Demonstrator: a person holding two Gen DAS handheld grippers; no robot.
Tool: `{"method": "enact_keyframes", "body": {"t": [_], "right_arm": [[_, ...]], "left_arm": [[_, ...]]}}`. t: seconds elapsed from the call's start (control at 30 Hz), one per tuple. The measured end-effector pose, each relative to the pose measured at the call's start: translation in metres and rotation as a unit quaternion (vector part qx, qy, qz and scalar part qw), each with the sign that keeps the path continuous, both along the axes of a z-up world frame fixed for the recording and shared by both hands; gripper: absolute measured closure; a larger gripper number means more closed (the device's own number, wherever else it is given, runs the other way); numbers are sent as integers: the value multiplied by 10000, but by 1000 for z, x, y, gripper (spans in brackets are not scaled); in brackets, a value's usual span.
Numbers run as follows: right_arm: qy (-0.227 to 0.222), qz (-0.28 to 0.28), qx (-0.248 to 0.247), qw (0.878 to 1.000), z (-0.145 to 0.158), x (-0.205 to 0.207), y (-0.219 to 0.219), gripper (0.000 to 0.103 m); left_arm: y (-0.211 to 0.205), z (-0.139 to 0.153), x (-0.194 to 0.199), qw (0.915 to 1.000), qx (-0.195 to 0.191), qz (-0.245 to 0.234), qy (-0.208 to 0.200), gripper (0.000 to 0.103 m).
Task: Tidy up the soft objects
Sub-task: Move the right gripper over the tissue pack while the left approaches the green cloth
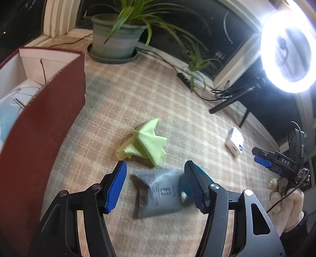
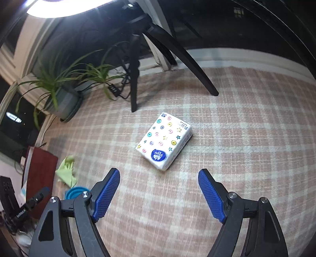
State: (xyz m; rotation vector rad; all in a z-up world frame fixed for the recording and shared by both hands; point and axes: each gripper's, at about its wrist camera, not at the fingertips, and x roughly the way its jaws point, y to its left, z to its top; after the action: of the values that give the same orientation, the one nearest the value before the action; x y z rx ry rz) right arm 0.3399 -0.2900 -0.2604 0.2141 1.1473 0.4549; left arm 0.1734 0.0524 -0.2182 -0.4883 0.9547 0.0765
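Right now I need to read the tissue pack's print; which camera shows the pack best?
The right wrist view: the tissue pack lies centred ahead of the open right gripper, its patterned top plain. The left wrist view shows it small and glare-washed near the right edge.

Light source: one ring lamp (image 1: 289, 52), white and blown out, at far right in the left wrist view and at the top left edge in the right wrist view (image 2: 65, 6). Glare: hides all detail at the lamp's rim.

Surroundings: dim; dark window (image 1: 207, 35) behind the potted plant (image 1: 118, 37).

Shadows: soft and short beside the green cloth (image 1: 146, 142); long, faint ones from the tripod legs (image 2: 177, 53) across the checked cloth (image 2: 237, 128).

Blur: the grey pouch (image 1: 158, 193) is smeared, its print unreadable; the tissue pack (image 2: 165, 141) is slightly soft.

Distortion: strong fisheye bending at the edges, corners dark.
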Motion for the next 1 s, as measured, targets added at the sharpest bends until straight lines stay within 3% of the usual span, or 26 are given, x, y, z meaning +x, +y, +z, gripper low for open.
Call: {"method": "enact_keyframes", "body": {"t": [0.23, 0.77, 1.0], "right_arm": [[310, -211, 63, 9993, -19, 20, 3, 25], [-176, -338, -566, 9977, -29, 30, 36, 25], [-229, -419, -803, 9956, -35, 36, 48, 25]], "left_arm": [[0, -21, 21, 9997, 208, 89, 50, 43], [-20, -39, 40, 9894, 1393, -213, -345, 43], [-30, -45, 45, 9831, 1780, -330, -284, 43]]}}
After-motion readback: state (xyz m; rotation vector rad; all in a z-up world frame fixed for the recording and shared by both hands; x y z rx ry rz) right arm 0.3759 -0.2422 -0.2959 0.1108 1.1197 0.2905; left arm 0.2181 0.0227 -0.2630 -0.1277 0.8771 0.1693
